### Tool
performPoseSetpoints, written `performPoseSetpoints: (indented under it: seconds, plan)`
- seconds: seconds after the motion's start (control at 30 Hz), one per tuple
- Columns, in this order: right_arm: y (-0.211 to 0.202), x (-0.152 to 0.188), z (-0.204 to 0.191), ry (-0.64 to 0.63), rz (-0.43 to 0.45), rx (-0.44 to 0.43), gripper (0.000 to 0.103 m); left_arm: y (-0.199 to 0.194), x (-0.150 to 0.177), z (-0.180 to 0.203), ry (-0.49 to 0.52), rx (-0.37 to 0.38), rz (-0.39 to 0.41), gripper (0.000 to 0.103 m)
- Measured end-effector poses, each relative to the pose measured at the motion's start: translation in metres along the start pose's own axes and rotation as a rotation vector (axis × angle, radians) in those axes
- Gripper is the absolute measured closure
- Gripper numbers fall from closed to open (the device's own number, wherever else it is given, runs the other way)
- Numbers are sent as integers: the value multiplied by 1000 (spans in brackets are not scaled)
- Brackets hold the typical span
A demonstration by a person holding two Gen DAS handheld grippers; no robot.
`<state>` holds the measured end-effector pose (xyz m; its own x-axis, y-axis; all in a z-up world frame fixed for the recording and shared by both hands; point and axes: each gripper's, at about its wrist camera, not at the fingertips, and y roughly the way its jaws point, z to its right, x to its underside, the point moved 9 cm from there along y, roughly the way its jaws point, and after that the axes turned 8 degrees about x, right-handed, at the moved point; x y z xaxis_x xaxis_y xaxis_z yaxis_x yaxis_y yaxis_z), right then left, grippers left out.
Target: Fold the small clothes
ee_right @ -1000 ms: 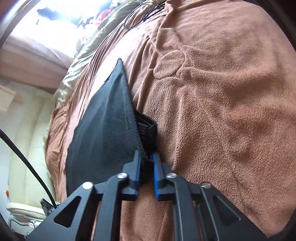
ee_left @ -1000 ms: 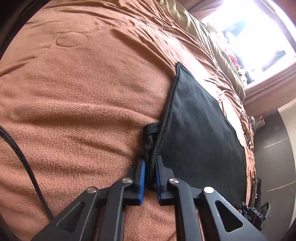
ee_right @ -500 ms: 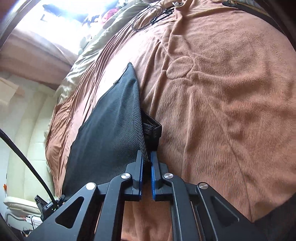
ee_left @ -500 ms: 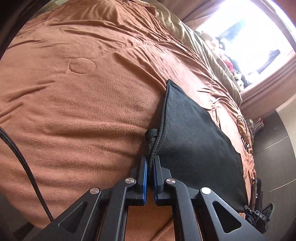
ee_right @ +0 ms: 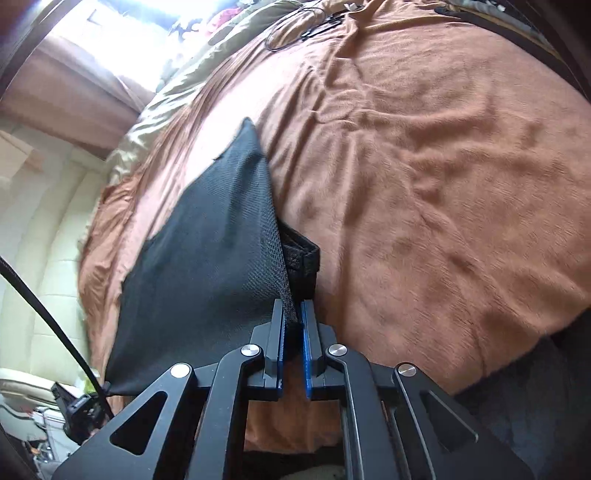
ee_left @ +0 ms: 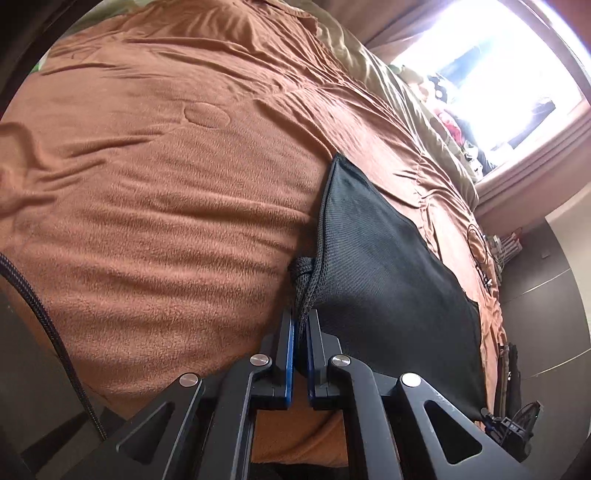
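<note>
A black mesh garment (ee_left: 388, 280) hangs stretched between my two grippers above a brown fleece blanket (ee_left: 166, 184). My left gripper (ee_left: 302, 325) is shut on its left corner, where a bunched edge (ee_left: 303, 273) sticks out. In the right wrist view the same garment (ee_right: 207, 258) spreads to the left, and my right gripper (ee_right: 293, 314) is shut on its right corner beside a black waistband fold (ee_right: 301, 258). The other gripper shows small at the garment's far corner in each view (ee_left: 513, 428) (ee_right: 81, 410).
The brown blanket (ee_right: 424, 184) covers a bed. An olive-green sheet (ee_left: 388, 81) lies along its far side under a bright window (ee_left: 498, 74). A black cable loop (ee_right: 295, 29) lies on the blanket. Padded cream headboard (ee_right: 44, 221) at left.
Both grippers have risen and pulled back toward the near bed edge, lifting the garment's held edge off the blanket. Their jaws closed tighter on the fabric.
</note>
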<state>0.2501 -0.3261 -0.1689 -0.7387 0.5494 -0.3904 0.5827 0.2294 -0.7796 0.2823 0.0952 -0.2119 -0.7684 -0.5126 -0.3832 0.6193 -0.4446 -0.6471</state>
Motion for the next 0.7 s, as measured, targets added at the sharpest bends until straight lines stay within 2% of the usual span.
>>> performPoseSetpoints:
  seconds: [0.1, 0.2, 0.27, 0.43, 0.53, 0.7]
  plan:
    - [-6, 0, 8, -33, 26, 97, 88, 4, 2, -2, 3, 7, -9, 97]
    - [-16, -4, 3, -88, 74, 158, 75, 9, 4, -7, -9, 6, -22, 96]
    - [-21, -4, -7, -121, 104, 171, 61, 13, 6, -11, -23, 5, -27, 95]
    - [-35, -6, -44, -205, 187, 187, 61, 17, 16, -19, -50, 22, -30, 92]
    - [-45, 7, -68, -283, 225, 173, 61, 13, 18, -21, -55, 43, -23, 89]
    - [-38, 28, -112, -390, 208, 111, 61, 10, 19, -22, -63, 70, -20, 78]
